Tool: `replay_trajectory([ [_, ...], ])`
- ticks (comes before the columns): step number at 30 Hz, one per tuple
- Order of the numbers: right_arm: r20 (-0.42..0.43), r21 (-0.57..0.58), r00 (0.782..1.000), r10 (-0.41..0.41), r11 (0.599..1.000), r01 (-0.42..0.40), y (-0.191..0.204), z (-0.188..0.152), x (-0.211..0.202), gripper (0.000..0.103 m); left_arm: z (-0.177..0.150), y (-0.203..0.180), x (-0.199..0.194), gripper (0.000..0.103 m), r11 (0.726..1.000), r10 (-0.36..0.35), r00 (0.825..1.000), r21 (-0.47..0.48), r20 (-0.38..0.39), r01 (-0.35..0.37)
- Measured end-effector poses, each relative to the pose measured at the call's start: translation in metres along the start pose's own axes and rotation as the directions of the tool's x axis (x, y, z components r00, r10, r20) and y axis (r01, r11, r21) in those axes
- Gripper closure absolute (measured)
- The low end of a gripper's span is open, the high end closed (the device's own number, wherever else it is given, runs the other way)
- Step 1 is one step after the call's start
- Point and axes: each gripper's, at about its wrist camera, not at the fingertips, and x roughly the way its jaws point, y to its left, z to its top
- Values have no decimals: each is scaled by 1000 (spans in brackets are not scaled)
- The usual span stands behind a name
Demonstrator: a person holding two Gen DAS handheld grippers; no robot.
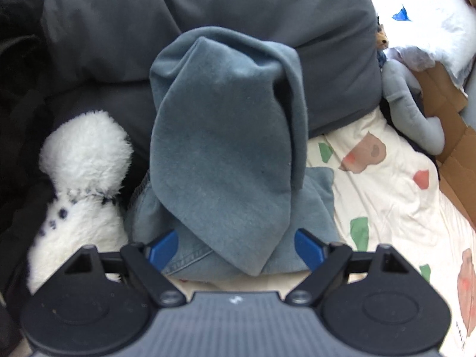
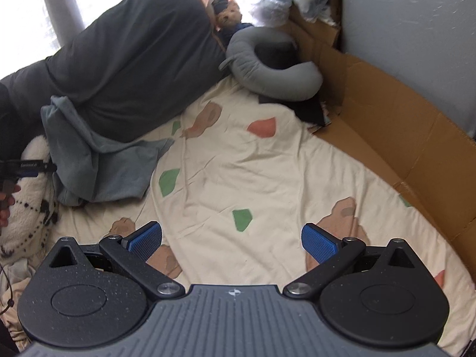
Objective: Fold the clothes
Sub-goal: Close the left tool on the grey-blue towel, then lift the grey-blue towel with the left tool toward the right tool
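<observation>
No legible text or labels

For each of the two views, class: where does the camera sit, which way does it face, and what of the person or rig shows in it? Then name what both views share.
Left wrist: sits on the left gripper, facing a blue-grey garment leaning on a dark grey cushion; its own open blue fingers show.
Right wrist: sits on the right gripper, facing across the patterned sheet toward cardboard; its open fingers and, at the left edge, the person's hand show.
Shared: garment, cushion, sheet, white fluffy item.
</observation>
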Motion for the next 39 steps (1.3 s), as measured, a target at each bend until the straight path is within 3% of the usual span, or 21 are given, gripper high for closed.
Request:
replay_trajectory([
  [6,-28,-12,999,26,1000,-27,4,-18,22,1,-11,3,30,20,998,-28,1000,-51,-10,27],
  [12,-54,-2,998,38,999,-38,3,-35,36,1,-27,-1,54,32,996,-41,999,-84,1,41],
  [14,-55,0,998,41,999,-41,2,-39,38,1,-32,-2,61,42,994,-44,999,-97,5,44],
  [18,-53,-1,997,49,999,-49,2,-46,41,1,-33,1,70,44,987,-50,998,-153,26,53],
  [23,-51,-2,997,59,998,-59,1,-55,46,1,-34,5,68,79,982,-17,999,-185,50,26],
  [29,-37,30,996,82,996,-81,0,-63,50,0,-31,7,49,89,986,-45,995,-153,89,58],
  [33,-29,40,994,105,994,-104,2,-67,55,1,-28,-11,26,90,986,-152,977,-44,147,160],
  [39,16,59,988,151,987,-152,6,-74,65,1,-22,-51,1,91,963,-268,949,68,167,260],
])
